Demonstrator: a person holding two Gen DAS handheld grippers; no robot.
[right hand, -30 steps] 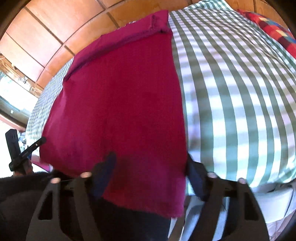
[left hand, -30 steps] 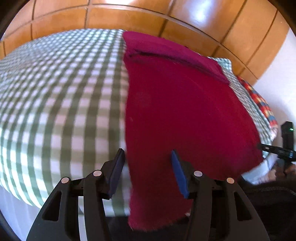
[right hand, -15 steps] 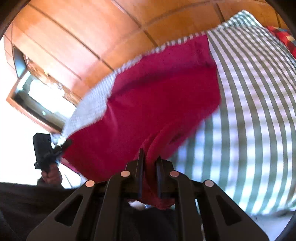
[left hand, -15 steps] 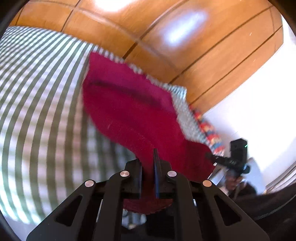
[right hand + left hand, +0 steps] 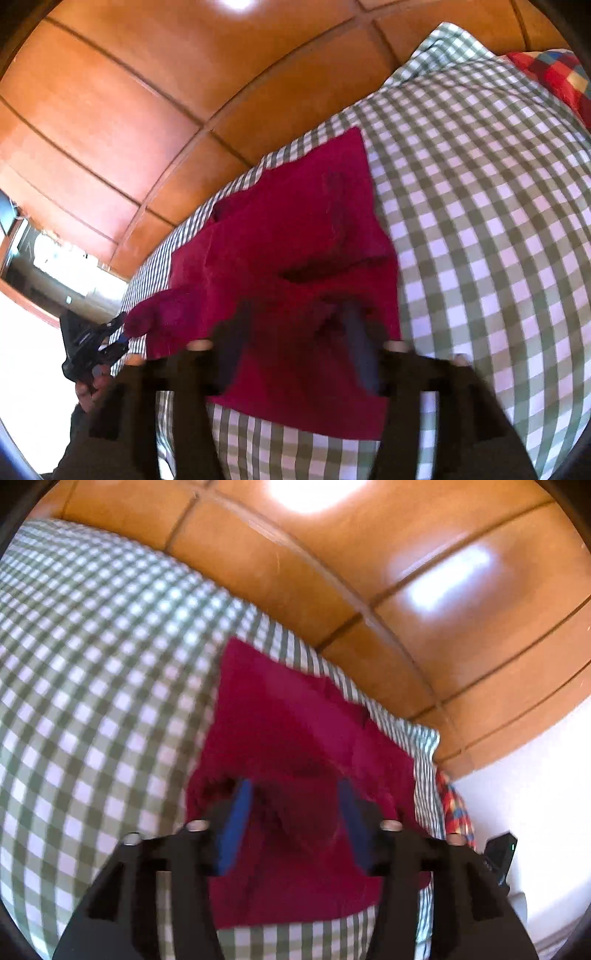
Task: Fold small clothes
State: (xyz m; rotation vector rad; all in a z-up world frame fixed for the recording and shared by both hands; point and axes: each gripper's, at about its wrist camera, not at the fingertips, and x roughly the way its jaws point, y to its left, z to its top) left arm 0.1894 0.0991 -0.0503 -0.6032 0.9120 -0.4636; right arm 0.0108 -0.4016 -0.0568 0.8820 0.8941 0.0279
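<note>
Left wrist view: left gripper [image 5: 293, 823] had jaws spread wide, gripping nothing, over a dark red cloth [image 5: 295, 738] lying doubled over and rumpled on the green checked bedspread [image 5: 92, 701], wood panel wall [image 5: 406, 572] behind. Right wrist view: right gripper [image 5: 295, 347] jaws also wide and empty above the cloth [image 5: 295, 240], upper layer creased with a dark gap at the fold, bedspread [image 5: 480, 221] around it.

Bright glare is reflecting off glossy orange-brown wooden wall panels [image 5: 369, 554] behind a green-and-white checked bedcover [image 5: 480, 221], while a red multicoloured checked cushion [image 5: 561, 77] is lying at its far corner.
</note>
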